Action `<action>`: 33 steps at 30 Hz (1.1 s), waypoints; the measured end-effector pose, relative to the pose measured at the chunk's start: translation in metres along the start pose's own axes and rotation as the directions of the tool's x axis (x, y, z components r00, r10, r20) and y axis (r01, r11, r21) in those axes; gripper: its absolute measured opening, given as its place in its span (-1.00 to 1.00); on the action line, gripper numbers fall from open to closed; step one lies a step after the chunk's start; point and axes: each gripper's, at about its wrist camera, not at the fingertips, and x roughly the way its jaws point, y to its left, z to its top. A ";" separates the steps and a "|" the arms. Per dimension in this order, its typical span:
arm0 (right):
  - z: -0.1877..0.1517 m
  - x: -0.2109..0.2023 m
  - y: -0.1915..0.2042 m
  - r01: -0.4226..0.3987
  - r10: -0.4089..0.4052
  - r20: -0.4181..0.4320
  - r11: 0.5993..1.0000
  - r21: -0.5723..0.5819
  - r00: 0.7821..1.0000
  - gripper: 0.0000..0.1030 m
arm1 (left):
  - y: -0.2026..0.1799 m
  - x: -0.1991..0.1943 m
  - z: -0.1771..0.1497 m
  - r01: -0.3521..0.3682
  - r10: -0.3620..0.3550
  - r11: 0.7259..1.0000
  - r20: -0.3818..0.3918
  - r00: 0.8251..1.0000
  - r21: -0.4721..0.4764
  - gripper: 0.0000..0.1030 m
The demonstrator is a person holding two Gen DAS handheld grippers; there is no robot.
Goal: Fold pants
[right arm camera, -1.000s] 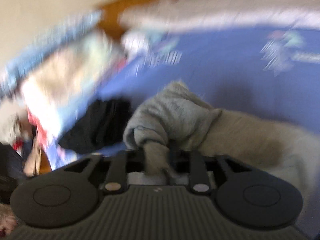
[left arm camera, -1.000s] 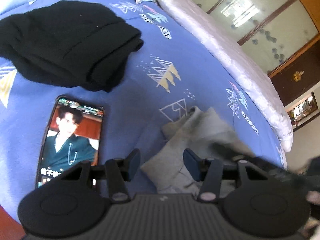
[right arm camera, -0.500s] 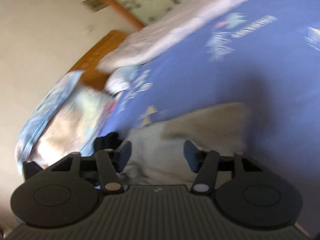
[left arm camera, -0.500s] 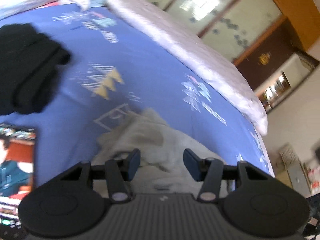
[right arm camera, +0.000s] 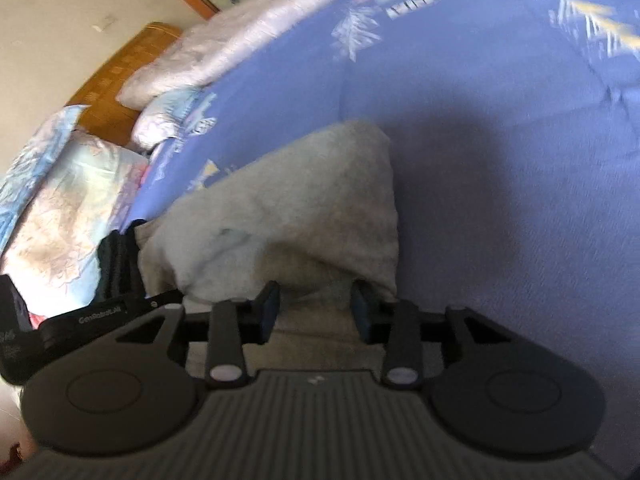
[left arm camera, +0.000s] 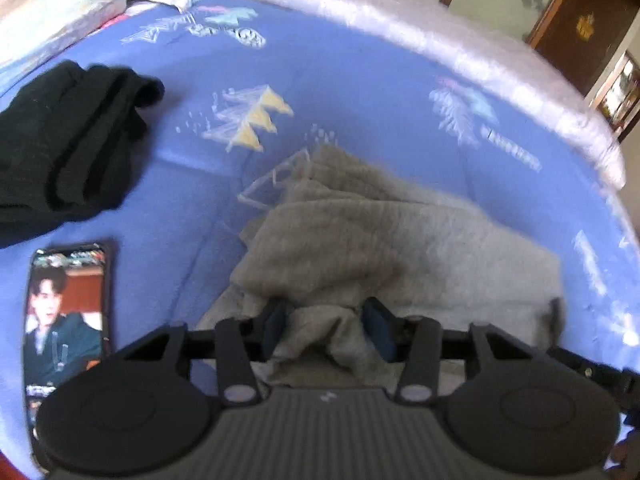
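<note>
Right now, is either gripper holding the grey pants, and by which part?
Both have grey pants fabric bunched between their fingers, left gripper and right gripper, at the near edge. Which part, waistband or cuff, cannot be told.

Daylight washes both fisheye views, with glare on the pale satin quilt (left arm camera: 420, 24) along the far bed edge. Motion blur softens everything; a dark shadow falls across the blue printed bedsheet (right arm camera: 500, 168).

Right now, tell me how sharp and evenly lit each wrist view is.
Left wrist view: fisheye bends the blue bedspread; gray pants slightly soft, phone readable. Right wrist view: a dark shadow lies on the bedspread beside the pants, and the prints at top right smear.
</note>
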 end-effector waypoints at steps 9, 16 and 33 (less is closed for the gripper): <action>-0.004 -0.010 -0.045 -0.037 0.028 0.063 0.988 0.147 0.998 0.71 | 0.037 0.019 0.021 -0.014 0.009 0.997 -0.069 0.998 -0.081 0.89; -0.005 0.037 -0.022 -0.019 0.023 -0.076 0.998 0.058 0.997 -0.10 | 0.020 0.038 -0.011 0.013 -0.023 0.995 -0.103 0.994 -0.100 0.42; -0.028 -0.097 -0.090 0.254 -0.262 0.088 0.963 0.089 0.961 -0.47 | -0.143 0.036 -0.084 0.153 -0.109 0.969 -0.219 0.969 0.196 -0.01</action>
